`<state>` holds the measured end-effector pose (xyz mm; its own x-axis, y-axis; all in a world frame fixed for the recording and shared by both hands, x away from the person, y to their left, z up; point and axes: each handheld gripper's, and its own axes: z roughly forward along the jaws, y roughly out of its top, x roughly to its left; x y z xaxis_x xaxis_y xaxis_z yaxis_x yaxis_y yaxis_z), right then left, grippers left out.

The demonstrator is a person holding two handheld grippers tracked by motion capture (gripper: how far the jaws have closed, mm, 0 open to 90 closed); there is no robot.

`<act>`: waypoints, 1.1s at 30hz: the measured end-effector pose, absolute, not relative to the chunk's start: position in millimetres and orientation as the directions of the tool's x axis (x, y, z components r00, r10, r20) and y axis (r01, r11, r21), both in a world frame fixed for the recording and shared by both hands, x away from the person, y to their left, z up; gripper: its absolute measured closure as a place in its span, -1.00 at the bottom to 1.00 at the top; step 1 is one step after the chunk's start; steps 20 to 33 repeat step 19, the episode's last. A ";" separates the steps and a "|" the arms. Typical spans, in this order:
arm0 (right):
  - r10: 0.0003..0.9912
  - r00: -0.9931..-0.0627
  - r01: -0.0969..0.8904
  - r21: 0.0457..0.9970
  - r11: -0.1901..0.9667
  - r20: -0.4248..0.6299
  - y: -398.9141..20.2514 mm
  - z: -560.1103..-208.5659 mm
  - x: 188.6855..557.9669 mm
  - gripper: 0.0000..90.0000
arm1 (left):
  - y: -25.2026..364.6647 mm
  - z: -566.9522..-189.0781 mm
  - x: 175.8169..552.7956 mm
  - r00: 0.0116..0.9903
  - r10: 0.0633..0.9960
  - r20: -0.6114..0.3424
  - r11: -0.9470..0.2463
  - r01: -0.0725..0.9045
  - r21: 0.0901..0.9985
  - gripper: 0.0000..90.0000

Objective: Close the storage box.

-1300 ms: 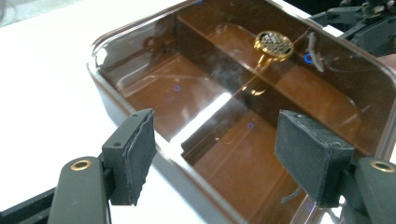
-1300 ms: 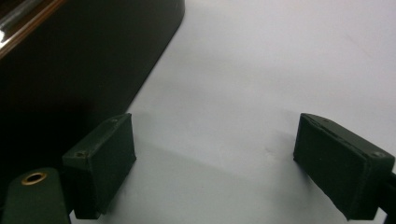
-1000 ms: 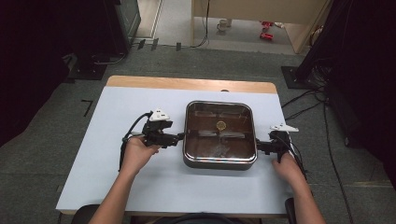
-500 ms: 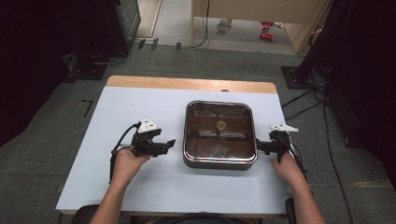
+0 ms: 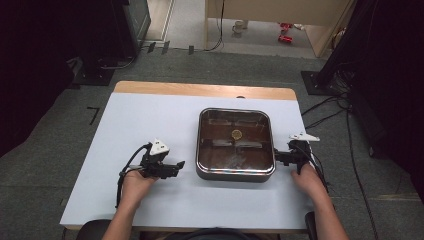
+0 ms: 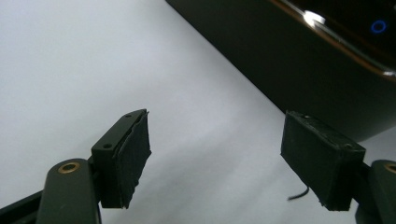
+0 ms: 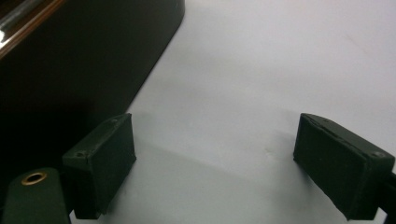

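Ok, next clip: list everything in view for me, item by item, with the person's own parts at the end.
Table: one, white top with a wooden far edge, centre of the high view.
Pan: one, square, dark brown inside with a metal rim, on the table right of centre.
Disc: one, small, yellowish, inside the pan near its middle.
Red things: two or so, on the floor past the table; too small to identify.
Cables: several, black, on the grey floor to the right.
Left gripper: one, black, open, on the table left of the pan, apart from it.
Right gripper: one, black, open, beside the pan's right wall.
Hands: two, each holding a gripper, coming in from the near edge.
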<state>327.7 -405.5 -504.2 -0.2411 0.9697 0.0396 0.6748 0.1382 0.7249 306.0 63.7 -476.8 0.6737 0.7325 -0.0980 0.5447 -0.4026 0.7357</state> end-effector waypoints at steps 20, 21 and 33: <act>0.970 -0.241 0.675 0.725 0.138 0.040 -405.6 -504.3 327.7 -0.73 | 45.1 -496.2 306.0 0.678 0.735 -0.014 -0.476 0.531 0.701 -0.69; 0.970 -0.241 0.675 0.725 0.138 0.040 -405.6 -504.3 327.7 -0.73 | 45.1 -496.2 306.0 0.678 0.735 -0.014 -0.476 0.531 0.701 -0.69; 0.970 -0.241 0.675 0.725 0.138 0.040 -405.6 -504.3 327.7 -0.73 | 45.1 -496.2 306.0 0.678 0.735 -0.014 -0.476 0.531 0.701 -0.69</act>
